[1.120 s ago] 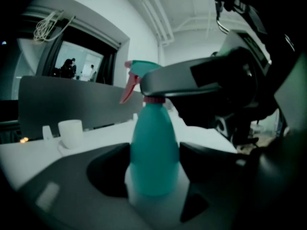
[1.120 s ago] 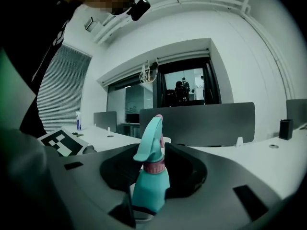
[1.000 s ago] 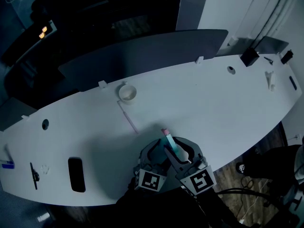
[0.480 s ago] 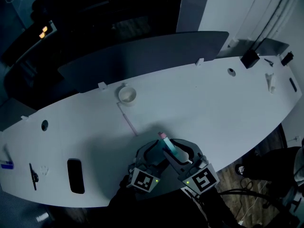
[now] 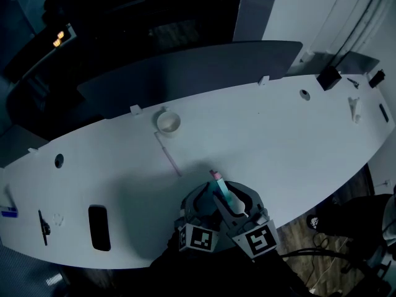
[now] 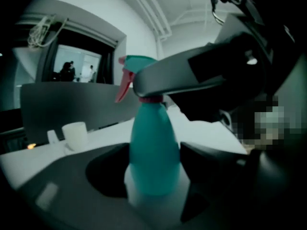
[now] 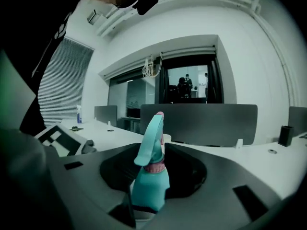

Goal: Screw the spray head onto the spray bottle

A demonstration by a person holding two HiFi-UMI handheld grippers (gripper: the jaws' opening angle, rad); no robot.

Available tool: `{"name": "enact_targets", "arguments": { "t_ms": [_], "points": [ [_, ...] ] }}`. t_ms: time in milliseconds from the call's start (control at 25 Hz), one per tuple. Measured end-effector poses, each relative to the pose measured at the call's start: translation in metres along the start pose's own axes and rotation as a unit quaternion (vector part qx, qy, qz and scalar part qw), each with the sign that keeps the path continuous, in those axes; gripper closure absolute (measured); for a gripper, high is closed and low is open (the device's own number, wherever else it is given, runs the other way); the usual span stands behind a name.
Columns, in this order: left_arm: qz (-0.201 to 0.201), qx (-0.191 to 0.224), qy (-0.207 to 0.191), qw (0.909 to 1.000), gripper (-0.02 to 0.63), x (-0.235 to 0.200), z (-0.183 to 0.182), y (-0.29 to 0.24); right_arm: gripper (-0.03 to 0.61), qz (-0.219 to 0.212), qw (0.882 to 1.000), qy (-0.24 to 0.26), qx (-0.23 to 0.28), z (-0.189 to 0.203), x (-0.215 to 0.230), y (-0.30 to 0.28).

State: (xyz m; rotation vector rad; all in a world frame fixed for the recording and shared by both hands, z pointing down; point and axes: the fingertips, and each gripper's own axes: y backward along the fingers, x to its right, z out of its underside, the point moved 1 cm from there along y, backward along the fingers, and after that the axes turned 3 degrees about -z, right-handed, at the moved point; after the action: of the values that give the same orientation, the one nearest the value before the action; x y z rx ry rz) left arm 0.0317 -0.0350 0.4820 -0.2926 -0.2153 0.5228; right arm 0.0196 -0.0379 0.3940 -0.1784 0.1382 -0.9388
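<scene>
Starting with the containers: the teal spray bottle [image 6: 153, 147] is standing upright at the near edge of the white worktop [image 5: 272, 135], and its walls are opaque, so its fill level is staying a mystery. Further back, a white cup [image 5: 167, 122] is sitting on the worktop, well apart from the action, and I'm not making out anything inside it.

The bottle is showing a teal body with a paler band at its base. The spray head [image 7: 152, 135] is sitting on top: a teal shell, a pink collar at the neck and a pink trigger pointing away from the person.

The left tool [image 6: 154, 163] is gripping the lower body of the bottle, with its jaws pressing on both sides. The right tool [image 7: 148, 202] is clamping higher up, near the pink collar, and one of its arms is crossing in front of the neck in the left gripper view.

Counting up: one spray bottle, one spray head, one cup and two tools, both holding the same bottle.
</scene>
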Motion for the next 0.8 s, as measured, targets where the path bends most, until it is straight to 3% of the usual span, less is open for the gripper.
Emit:
{"name": "enact_targets", "arguments": {
  "t_ms": [80, 120, 200, 240, 280, 320, 360, 440, 520, 640, 720, 800],
  "points": [
    [-0.035, 0.001, 0.018, 0.9992, 0.278, 0.0013, 0.0015, 0.0014, 0.443, 0.015, 1.0, -0.019, 0.002, 0.0009, -0.0004, 0.0012],
    [-0.025, 0.008, 0.018, 0.9995, 0.276, 0.0011, 0.0021, 0.0019, 0.443, 0.012, 1.0, -0.027, -0.001, 0.0021, -0.0005, 0.0013],
    [0.033, 0.029, -0.006, 0.999, 0.239, -0.0034, -0.0017, 0.003, 0.443, -0.016, 0.999, -0.03, -0.016, 0.0034, -0.0014, 0.0],
    [0.073, 0.03, -0.03, 0.9965, 0.189, -0.0052, -0.0039, 0.0033, 0.443, -0.038, 0.999, -0.027, -0.026, 0.003, -0.0021, -0.0014],
    [0.114, 0.022, -0.059, 0.9914, 0.186, -0.0053, -0.005, 0.0033, 0.443, -0.061, 0.997, -0.023, -0.036, 0.0023, -0.0027, -0.0029],
    [0.153, 0.011, -0.087, 0.9843, 0.188, -0.0034, -0.0054, 0.0029, 0.443, -0.082, 0.995, -0.017, -0.048, 0.002, -0.0027, -0.0041],
    [0.183, 0.0, -0.107, 0.9773, 0.238, -0.0004, -0.0055, 0.0023, 0.443, -0.099, 0.993, -0.01, -0.062, 0.0028, -0.0021, -0.0049],
    [0.197, -0.01, -0.119, 0.9731, 0.278, 0.0027, -0.0059, 0.001, 0.443, -0.117, 0.989, 0.001, -0.088, 0.004, -0.001, -0.0061],
    [0.161, -0.015, -0.11, 0.9807, 0.281, 0.0014, -0.0064, -0.0001, 0.443, -0.114, 0.988, 0.011, -0.102, 0.0034, -0.0013, -0.0071],
    [0.057, -0.017, -0.074, 0.9955, 0.282, -0.0011, -0.0072, -0.0012, 0.443, -0.078, 0.993, -0.001, -0.086, 0.0031, -0.0001, -0.0065],
    [-0.013, -0.011, -0.044, 0.9989, 0.282, -0.0004, -0.0075, -0.0004, 0.443, -0.051, 0.996, -0.017, -0.066, 0.0023, 0.0008, -0.0047],
    [-0.03, 0.001, -0.025, 0.9992, 0.281, 0.0012, -0.007, 0.0014, 0.443, -0.041, 0.997, -0.03, -0.055, 0.0027, 0.0009, -0.0025]
  ]
}}
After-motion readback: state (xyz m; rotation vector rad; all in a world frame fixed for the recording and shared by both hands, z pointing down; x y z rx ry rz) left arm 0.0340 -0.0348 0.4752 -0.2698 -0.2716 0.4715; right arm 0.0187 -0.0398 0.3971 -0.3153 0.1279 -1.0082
